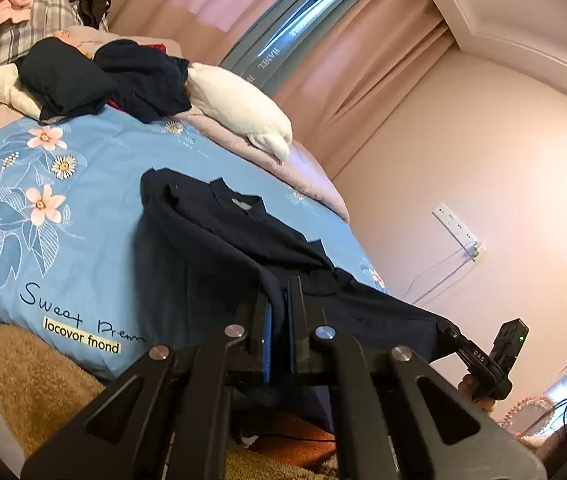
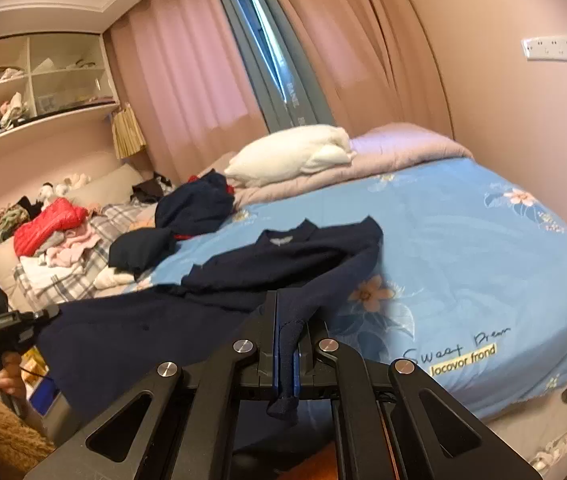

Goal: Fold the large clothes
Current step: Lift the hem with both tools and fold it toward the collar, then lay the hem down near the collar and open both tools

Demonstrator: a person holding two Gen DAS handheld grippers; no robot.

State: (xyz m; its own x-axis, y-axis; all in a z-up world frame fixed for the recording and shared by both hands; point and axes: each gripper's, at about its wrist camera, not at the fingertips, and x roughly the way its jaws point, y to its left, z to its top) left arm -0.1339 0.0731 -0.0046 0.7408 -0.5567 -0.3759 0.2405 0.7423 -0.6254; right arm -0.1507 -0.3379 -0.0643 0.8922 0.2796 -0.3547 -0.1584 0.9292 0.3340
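1. Navy garment (image 1: 219,236): collar end lies on the bed (image 1: 83,200), on the blue flowered cover; the near hem is lifted off the cover and stretched between the two claws.
2. Left claw (image 1: 279,304): clamped on one corner of the hem; cloth fills the narrow gap between its blue-lined fingers (image 1: 267,320); in the right wrist view it appears at the left edge (image 2: 49,314), held by a hand (image 2: 5,376).
3. Right claw (image 2: 287,328): clamped on the other corner; a tail of navy cloth hangs out behind its fingers (image 2: 297,364); in the left wrist view it pinches the far corner (image 1: 445,330).
4. Background: a heap of dark clothes (image 1: 95,76) and a white pillow (image 1: 239,108) lie at the far end of the bed, apart from the garment; pink curtains (image 2: 187,64) cover the wall behind.
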